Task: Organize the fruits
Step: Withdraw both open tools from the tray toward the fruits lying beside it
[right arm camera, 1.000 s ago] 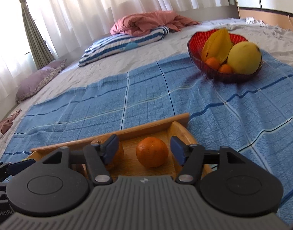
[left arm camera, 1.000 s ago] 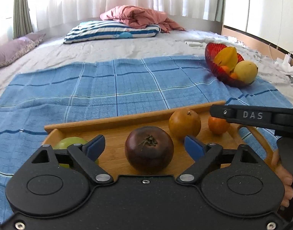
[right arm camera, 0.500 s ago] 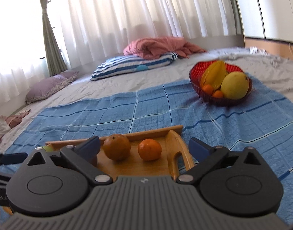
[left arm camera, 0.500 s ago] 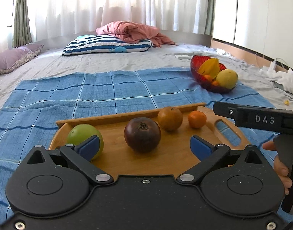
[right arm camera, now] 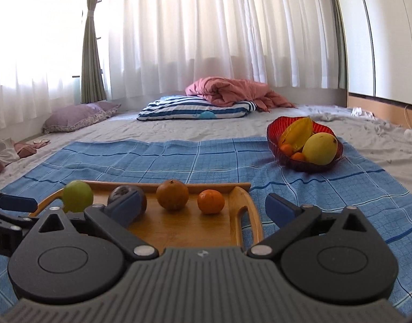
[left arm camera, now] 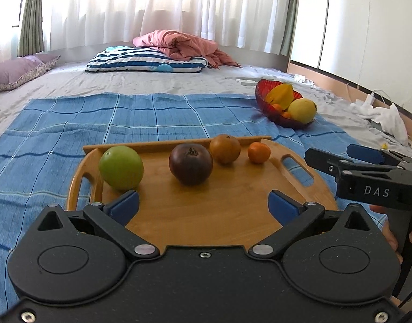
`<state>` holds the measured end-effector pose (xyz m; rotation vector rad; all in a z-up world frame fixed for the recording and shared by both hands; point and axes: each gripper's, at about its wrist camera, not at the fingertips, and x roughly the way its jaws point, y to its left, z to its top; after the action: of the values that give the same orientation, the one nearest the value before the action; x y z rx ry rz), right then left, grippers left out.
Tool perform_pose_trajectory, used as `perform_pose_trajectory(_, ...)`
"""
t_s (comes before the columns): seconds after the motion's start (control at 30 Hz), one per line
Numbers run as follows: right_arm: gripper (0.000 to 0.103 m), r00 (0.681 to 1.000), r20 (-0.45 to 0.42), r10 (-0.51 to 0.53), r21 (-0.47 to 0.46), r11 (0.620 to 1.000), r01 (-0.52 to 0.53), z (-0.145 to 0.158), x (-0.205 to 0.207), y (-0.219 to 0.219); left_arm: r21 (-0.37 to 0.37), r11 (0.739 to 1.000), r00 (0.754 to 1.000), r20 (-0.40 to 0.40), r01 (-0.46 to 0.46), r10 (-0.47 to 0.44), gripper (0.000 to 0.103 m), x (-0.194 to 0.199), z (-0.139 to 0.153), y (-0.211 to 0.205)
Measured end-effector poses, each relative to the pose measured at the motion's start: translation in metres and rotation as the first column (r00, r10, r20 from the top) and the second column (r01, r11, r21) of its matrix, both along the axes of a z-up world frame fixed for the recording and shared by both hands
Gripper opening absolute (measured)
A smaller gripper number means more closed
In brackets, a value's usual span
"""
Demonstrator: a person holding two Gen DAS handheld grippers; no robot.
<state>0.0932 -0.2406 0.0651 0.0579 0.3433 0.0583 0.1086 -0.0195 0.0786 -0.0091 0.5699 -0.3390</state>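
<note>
A wooden tray (left arm camera: 233,188) lies on a blue checked cloth (left arm camera: 98,118). It carries a green apple (left arm camera: 121,167), a dark purple fruit (left arm camera: 191,163), a brownish orange (left arm camera: 224,148) and a small orange (left arm camera: 258,152), all in a row. My left gripper (left arm camera: 203,202) is open over the tray's near half, with nothing between its fingers. My right gripper (right arm camera: 203,207) is open at the tray's right handle, also with nothing in it, and it shows side-on as the right gripper (left arm camera: 338,156). The small orange (right arm camera: 210,201) sits just ahead. A red bowl (right arm camera: 276,134) holds a starfruit, a mango and small oranges.
A striped pillow (left arm camera: 146,63) and a pink blanket (left arm camera: 179,44) lie at the far end of the bed. A purple pillow (left arm camera: 17,72) is far left. White cloths and a cable (left arm camera: 381,113) lie right. A hand (left arm camera: 389,231) holds the right gripper.
Both grippers have pulled back from the tray and their jaws have spread wider. The dark fruit and the small orange no longer sit between the fingers.
</note>
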Motion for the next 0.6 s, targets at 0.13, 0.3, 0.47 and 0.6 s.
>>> perform_pose_trajectory(0.13, 0.103, 1.0, 0.012, 0.0, -0.021, 1.0, 0.0, -0.005, -0.013, 0.003, -0.012, 1.0, 1.0, -0.007, -0.007, 0.007, 0.102, -0.013, -0.004, 0.005)
perform_pose_trajectory(0.3, 0.103, 1.0, -0.004, -0.006, -0.019, 1.0, 0.006, -0.011, -0.025, 0.003, -0.025, 0.999, 0.999, -0.028, -0.02, 0.019, 0.102, -0.024, -0.012, 0.011)
perform_pose_trajectory(0.47, 0.103, 0.999, -0.028, -0.034, -0.041, 0.999, 0.033, -0.017, -0.036, 0.005, -0.026, 0.999, 0.999, -0.041, -0.028, 0.027, 0.102, -0.035, -0.018, 0.018)
perform_pose_trajectory(0.6, 0.103, 0.999, -0.017, -0.031, -0.037, 0.999, 0.03, -0.023, -0.048, 0.005, -0.023, 0.999, 0.999, -0.042, -0.035, 0.034, 0.102, -0.046, -0.021, 0.021)
